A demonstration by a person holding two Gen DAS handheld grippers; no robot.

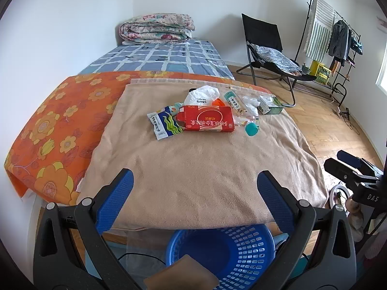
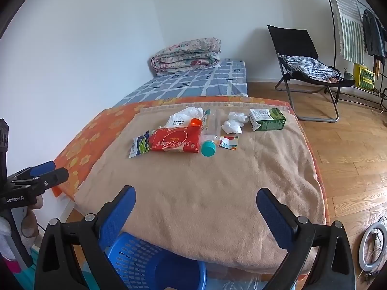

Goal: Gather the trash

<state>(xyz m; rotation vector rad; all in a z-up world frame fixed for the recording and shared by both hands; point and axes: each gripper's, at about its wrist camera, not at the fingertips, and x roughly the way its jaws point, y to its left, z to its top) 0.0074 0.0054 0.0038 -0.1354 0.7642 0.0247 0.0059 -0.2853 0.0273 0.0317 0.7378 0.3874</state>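
Observation:
Trash lies in a cluster on the tan blanket [image 1: 193, 169] over the bed: a red box [image 1: 205, 120] [image 2: 175, 140], a blue-white packet [image 1: 163, 124] [image 2: 137, 145], a white plastic bag [image 1: 202, 94] [image 2: 185, 117], a clear bottle with a teal cap [image 1: 251, 128] [image 2: 208, 148], crumpled tissue [image 2: 233, 123] and a green-white carton [image 1: 269, 105] [image 2: 267, 119]. A blue basket [image 1: 222, 253] [image 2: 145, 265] stands on the floor at the bed's near end. My left gripper [image 1: 194, 186] and right gripper [image 2: 196, 200] are both open and empty, above the blanket's near edge.
An orange floral sheet [image 1: 60, 125] covers the bed's left side. A folded quilt [image 1: 157, 27] lies at the far end. A black folding chair [image 1: 268, 48] and a clothes rack [image 1: 338, 36] stand right on the wooden floor. A ring light [image 2: 372, 246] lies by the bed.

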